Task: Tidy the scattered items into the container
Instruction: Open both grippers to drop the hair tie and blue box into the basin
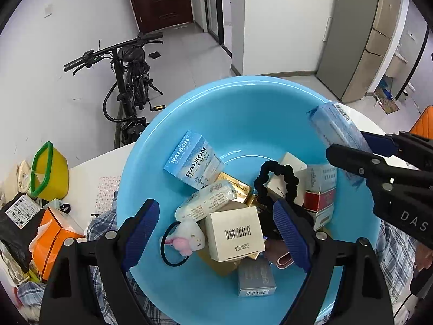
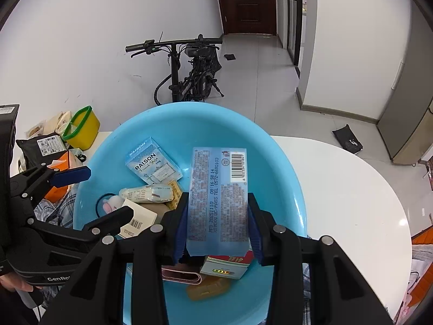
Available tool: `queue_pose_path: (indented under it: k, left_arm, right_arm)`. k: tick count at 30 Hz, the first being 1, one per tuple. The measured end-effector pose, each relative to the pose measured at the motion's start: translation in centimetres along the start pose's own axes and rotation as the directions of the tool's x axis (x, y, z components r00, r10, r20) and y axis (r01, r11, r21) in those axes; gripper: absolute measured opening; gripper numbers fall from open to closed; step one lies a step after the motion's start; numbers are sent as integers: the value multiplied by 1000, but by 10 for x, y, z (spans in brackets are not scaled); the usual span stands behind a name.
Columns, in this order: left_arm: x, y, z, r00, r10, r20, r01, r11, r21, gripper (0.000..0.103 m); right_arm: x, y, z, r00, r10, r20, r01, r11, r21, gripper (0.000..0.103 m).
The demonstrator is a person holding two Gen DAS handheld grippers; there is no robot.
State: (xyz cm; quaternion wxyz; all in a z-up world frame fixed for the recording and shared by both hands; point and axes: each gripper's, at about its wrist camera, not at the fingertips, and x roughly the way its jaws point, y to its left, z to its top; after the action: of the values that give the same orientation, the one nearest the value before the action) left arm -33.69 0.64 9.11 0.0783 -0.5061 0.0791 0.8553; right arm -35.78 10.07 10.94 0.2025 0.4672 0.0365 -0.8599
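Note:
A light blue basin (image 1: 243,108) (image 2: 167,127) sits on the white table and holds several items: a blue RAISON box (image 1: 193,159) (image 2: 153,163), a white barcode box (image 1: 234,233), a wrapped tissue pack (image 1: 205,203), a black scrunchie (image 1: 276,181) and a plush hair tie (image 1: 186,238). My right gripper (image 2: 217,233) is shut on a light blue wipes pack (image 2: 219,195) (image 1: 335,130) and holds it above the basin's right side. My left gripper (image 1: 216,230) is open and empty, hovering over the items in the basin.
A white round table (image 2: 351,189) extends to the right. At the left stand a yellow bin with a green rim (image 1: 50,170), an orange bag (image 1: 54,238) and a black parcel (image 1: 19,211). Plaid cloth (image 1: 102,224) lies under the basin. A folding bicycle (image 2: 189,73) leans by the wall.

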Motion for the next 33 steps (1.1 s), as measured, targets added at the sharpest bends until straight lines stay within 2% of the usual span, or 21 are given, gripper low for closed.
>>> queue_pose_path:
  k: [2,3,5,20,23,25,28,31,33]
  left_arm:
    - [0,-2,-1,1000,7,2,-7,1000,7,88]
    - [1,-3,-2,1000,8,0,-8,1000,10,88]
    - [1,-3,-3,1000,6,-4,-6,1000,14,88]
    - [-12,-6,-2,1000,9,21,-9,1000,6,88]
    - [-25,-6,-2,995,46,91,-45,999,-11,88]
    - [-42,-6,-2,982,80,173,-73,996,-44,88]
    - [-68,-7,-3,966,48,255,-35,998,-56,88]
    - [-90,-9,-6,957,31,289,-22,999,-33,88]
    - [-105,-10,-15,952,34,304,-29,999,-20,88]
  right_arm:
    - [-1,0,0,1000,16,5,-16,1000,5,42]
    - [-2,0,0,1000,24,14,-25,1000,11,50]
    - [-7,-1,0,999,23,43,-24,999,27,58]
    - [-12,-11,-1,999,13,48,-16,998,61,59]
    - [-22,-6,-2,995,-16,96,12,999,46,59]
    - [-34,5,-2,986,-49,158,48,999,6,59]
    - [-61,17,-1,959,-69,273,79,997,-23,59]
    - [-87,20,0,943,-33,330,41,999,-16,64]
    - [-102,17,-7,940,19,340,-22,1000,5,67]
